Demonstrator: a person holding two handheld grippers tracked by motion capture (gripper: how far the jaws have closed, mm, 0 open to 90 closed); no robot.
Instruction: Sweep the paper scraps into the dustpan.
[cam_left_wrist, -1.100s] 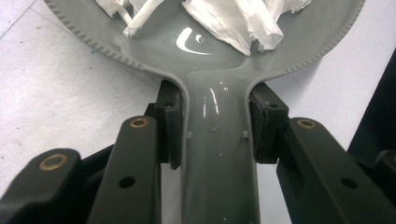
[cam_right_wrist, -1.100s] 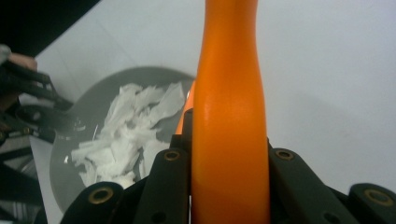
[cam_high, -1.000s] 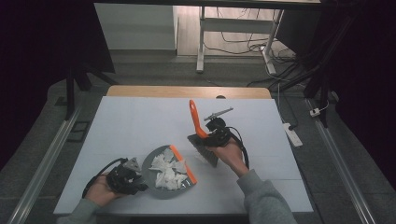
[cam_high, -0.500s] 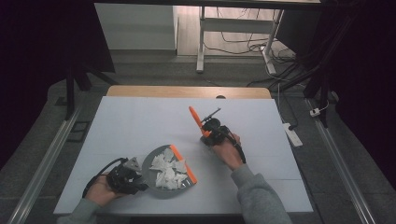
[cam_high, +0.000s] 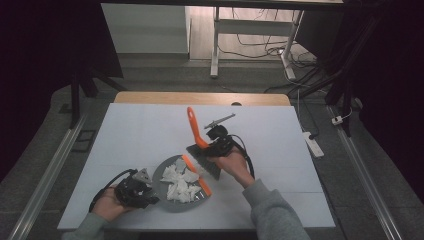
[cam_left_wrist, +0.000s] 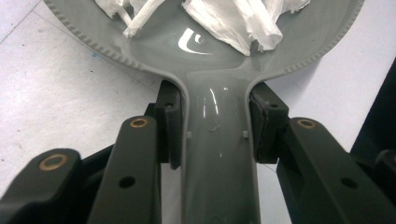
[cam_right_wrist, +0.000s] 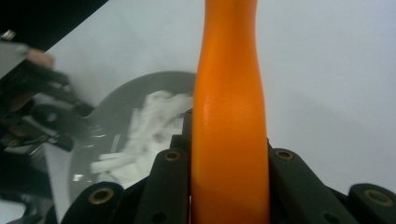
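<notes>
Sweeping paper scraps into a dustpan on the desk.

Nearest the person, the left claw (cam_high: 142, 186) is clamped on the grey dustpan (cam_high: 175, 197) by its handle (cam_left_wrist: 217, 154), the pan lying flat on the white desk (cam_high: 280, 140) with white paper scraps (cam_high: 180, 182) heaped inside. Just beyond, the right claw (cam_high: 212, 149) grips the orange handle (cam_right_wrist: 231, 116) of a brush (cam_high: 202, 159), whose dark head rests at the pan's orange lip (cam_high: 197, 175). To do this well, I judge the pan should be pressed flat and the brush drawn in short, low strokes toward it.
</notes>
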